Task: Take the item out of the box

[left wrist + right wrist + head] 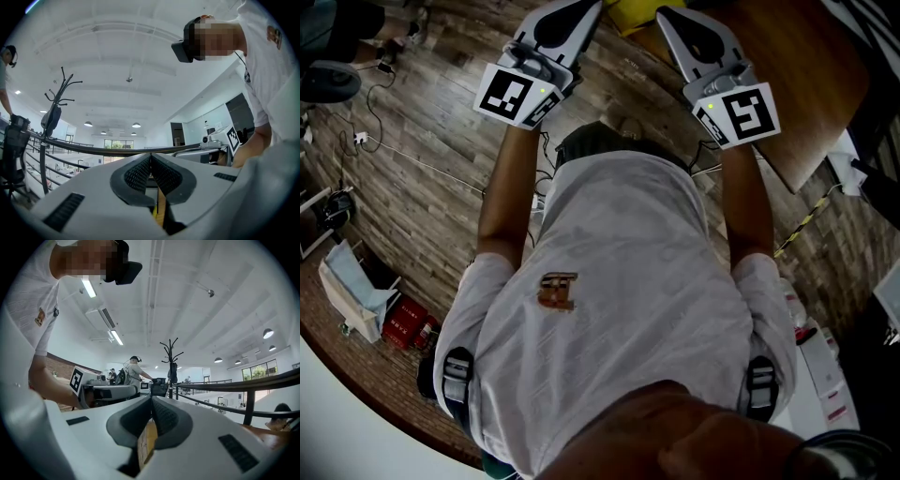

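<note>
Nothing to score yet: as far as these views show, the task hasn't begun, with no box opened and no item in either gripper. In the head view the left gripper (567,19) and right gripper (694,28) are both held out at the top of the frame, above the person's white shirt (619,309). The left gripper's own view shows its jaws pressed together with nothing between them, and the right gripper's view shows the same (both empty-handed, then). Where's the box? I can't pick it out. A yellow shape (633,11) peeks in at the top edge between the two grippers, beside the wooden tabletop (806,84) at upper right, too cropped to tell whether it is box or item. Finding, reaching, opening and lifting all look left to do.
</note>
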